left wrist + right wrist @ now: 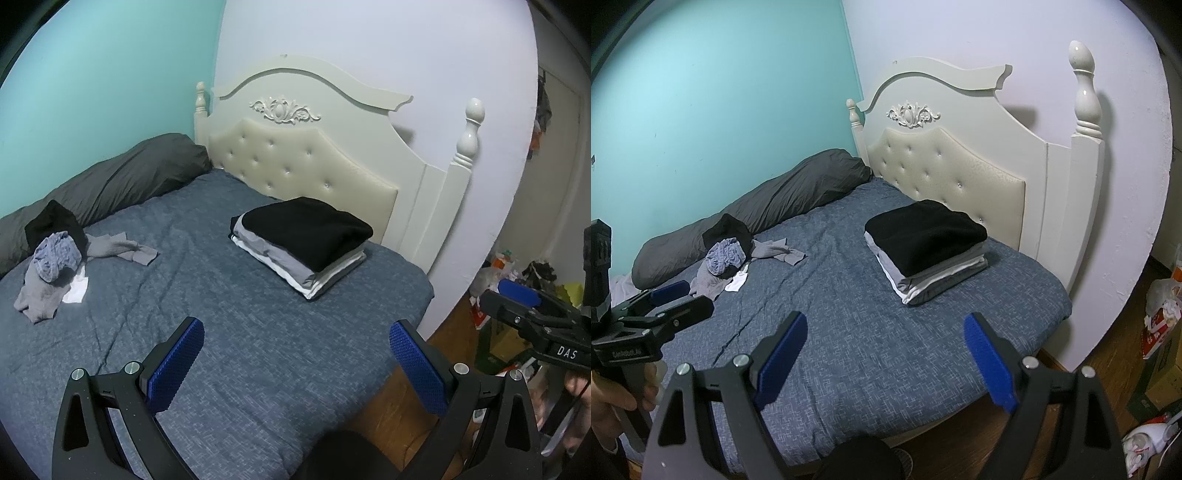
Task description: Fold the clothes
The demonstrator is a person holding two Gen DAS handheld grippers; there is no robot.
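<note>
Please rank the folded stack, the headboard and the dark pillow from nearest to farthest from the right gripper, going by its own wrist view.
1. Folded stack, ahead of the right gripper, slightly right.
2. Headboard, behind the stack.
3. Dark pillow, far left along the teal wall; too close to the headboard to rank firmly.

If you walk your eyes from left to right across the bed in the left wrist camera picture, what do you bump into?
Messy pile of clothes → bare blue bedspread → neat folded stack with a black top → white bedpost → right gripper past the bed's edge.
</note>
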